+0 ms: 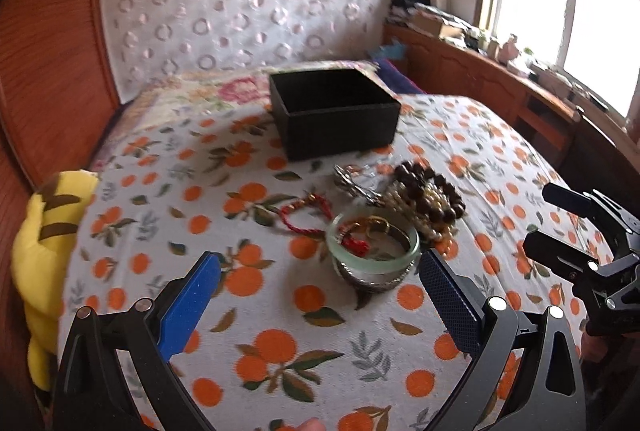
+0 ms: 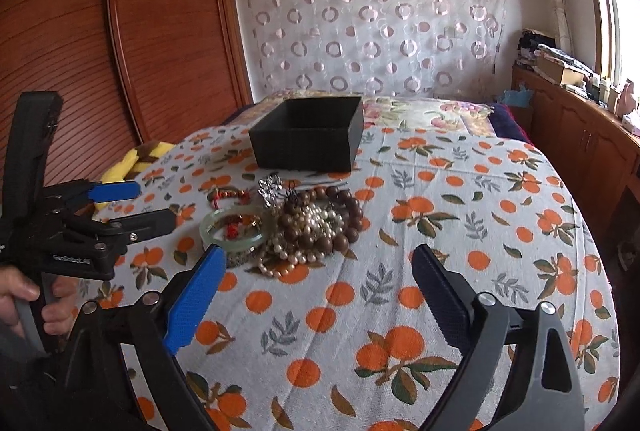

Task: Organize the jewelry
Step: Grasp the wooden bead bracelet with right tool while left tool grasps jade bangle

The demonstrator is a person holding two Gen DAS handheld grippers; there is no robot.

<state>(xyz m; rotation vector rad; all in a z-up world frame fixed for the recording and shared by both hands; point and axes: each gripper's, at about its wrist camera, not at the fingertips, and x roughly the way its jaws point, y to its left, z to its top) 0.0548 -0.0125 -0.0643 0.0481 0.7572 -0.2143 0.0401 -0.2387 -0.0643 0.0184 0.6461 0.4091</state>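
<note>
A heap of jewelry lies on the orange-print bedspread (image 1: 280, 343): a pale green bangle (image 1: 372, 243) (image 2: 234, 227) on top of a metal bangle, a red cord bracelet (image 1: 304, 215), dark wooden beads (image 1: 432, 191) (image 2: 340, 215), pearls (image 2: 304, 231) and a silver piece (image 1: 356, 183). Behind the heap stands an open black box (image 1: 336, 111) (image 2: 308, 139) with nothing visible inside. My left gripper (image 1: 320, 257) (image 2: 154, 203) is open just short of the green bangle and holds nothing. The right gripper (image 2: 318, 251) (image 1: 550, 217) is open too, to the right of the heap.
A yellow striped plush (image 1: 44, 243) lies at the bed's left edge. Wooden wardrobe doors (image 2: 160, 31) stand on the left. A cluttered wooden cabinet (image 1: 500, 79) runs under the window on the right. A hand (image 2: 20, 295) holds the left gripper's handle.
</note>
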